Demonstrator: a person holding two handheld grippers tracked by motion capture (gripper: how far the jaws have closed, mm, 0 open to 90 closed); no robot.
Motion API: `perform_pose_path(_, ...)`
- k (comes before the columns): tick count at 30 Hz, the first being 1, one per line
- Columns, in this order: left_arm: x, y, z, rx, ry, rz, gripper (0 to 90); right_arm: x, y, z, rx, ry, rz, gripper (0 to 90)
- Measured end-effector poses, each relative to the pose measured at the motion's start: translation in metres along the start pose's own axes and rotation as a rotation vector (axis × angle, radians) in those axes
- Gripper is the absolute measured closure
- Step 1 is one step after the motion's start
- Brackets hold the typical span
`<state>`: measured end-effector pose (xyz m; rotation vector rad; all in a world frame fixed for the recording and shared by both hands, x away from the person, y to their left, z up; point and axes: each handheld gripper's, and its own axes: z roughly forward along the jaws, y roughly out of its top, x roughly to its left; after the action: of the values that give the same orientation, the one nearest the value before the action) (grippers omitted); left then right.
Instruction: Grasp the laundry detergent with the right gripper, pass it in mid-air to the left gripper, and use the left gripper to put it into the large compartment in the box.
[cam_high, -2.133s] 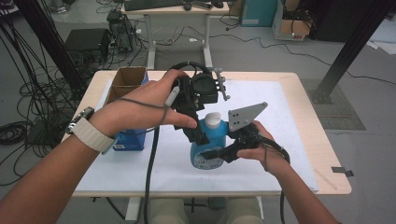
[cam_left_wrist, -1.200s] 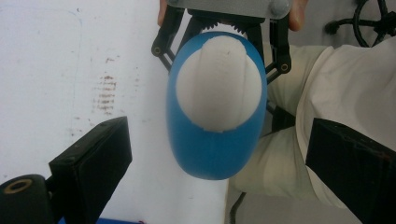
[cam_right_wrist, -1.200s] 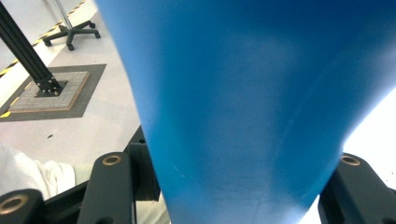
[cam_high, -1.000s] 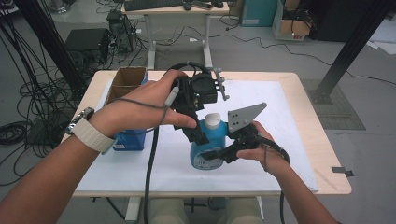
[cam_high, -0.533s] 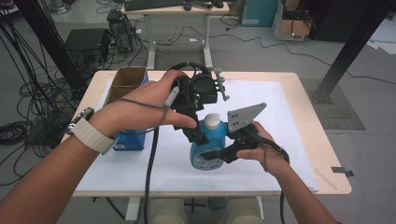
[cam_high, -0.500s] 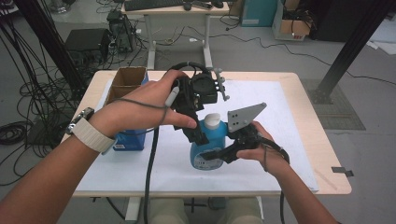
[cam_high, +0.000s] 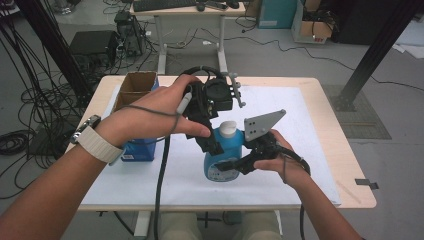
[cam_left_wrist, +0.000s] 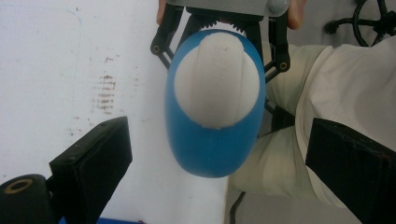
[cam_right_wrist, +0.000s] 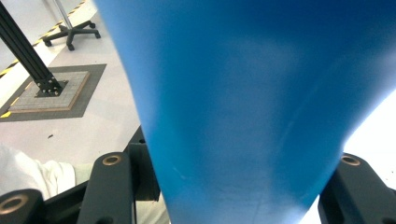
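Note:
A blue bottle (cam_high: 223, 156) with a white cap (cam_high: 228, 129) stands upright on the white sheet near the table's front edge. My right gripper (cam_high: 227, 165) comes in from the right, shut on the bottle's lower body; in the right gripper view the blue bottle (cam_right_wrist: 243, 93) sits tight between its jaws (cam_right_wrist: 224, 186). My left gripper (cam_high: 217, 136) hangs over the bottle, pointing down. In the left gripper view its jaws (cam_left_wrist: 222, 168) stand wide open on either side of the bottle (cam_left_wrist: 215, 149) and cap (cam_left_wrist: 215, 86), touching neither. The right gripper (cam_left_wrist: 219, 18) shows behind the bottle there.
An open cardboard box (cam_high: 135, 87) stands at the table's back left. A blue box (cam_high: 137, 149) lies under my left wrist. The white sheet (cam_high: 300, 115) covers most of the wooden table (cam_high: 345, 165). Cables, desks and a black frame stand on the floor beyond.

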<state>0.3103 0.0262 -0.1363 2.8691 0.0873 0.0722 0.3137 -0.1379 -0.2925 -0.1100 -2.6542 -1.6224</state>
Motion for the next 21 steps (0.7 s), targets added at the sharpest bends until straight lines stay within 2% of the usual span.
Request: perform_pose_path(21, 0.0007, -0.0002, -0.0004, -0.006, -0.001, 0.0, 7.4, -0.0001, -0.0007, 0.0003, 0.0, -0.001, 0.003, 42.9)
